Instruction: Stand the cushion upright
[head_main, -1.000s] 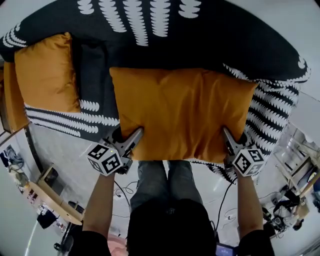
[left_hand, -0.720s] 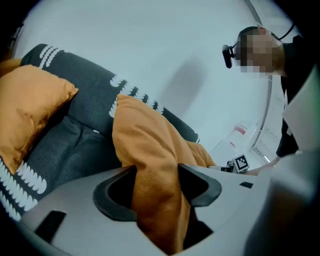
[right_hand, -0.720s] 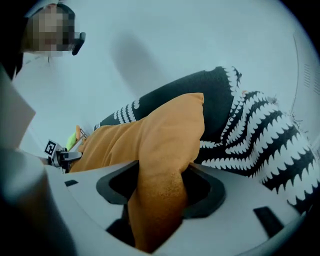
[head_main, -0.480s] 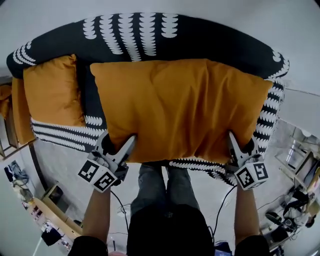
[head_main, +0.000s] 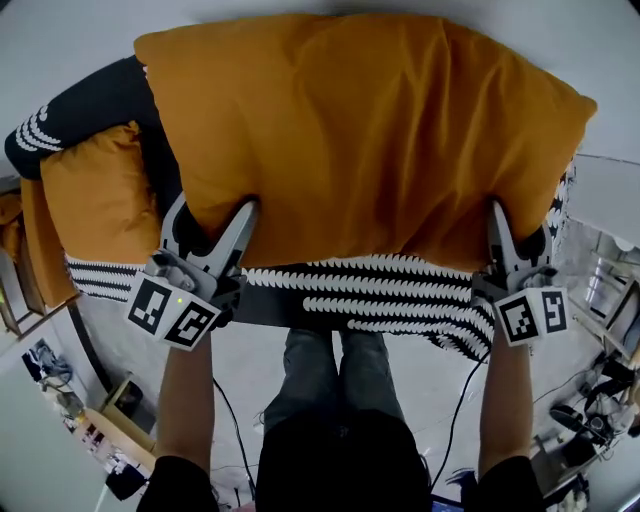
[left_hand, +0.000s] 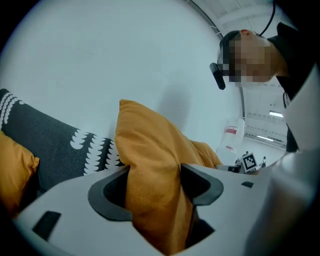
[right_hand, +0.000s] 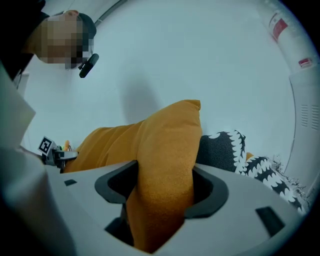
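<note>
Cushion (head_main: 360, 130) – one of two – pinched by left gripper (head_main: 213, 208), right gripper (head_main: 520, 230), jaws just widening

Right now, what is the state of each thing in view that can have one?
large cushion: raised over the sofa, lower edge pinched near both corners.
left gripper: shut on large cushion, jaws have just been opening wider.
right gripper: shut on large cushion, jaws have just been opening wider.
small cushion: resting at the sofa's left end, untouched.

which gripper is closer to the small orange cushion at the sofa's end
Left. The left gripper clamps the large cushion at the corner beside the small cushion; the right gripper clamps the opposite corner. Both jaw pairs have just opened wider, fabric between them.
</note>
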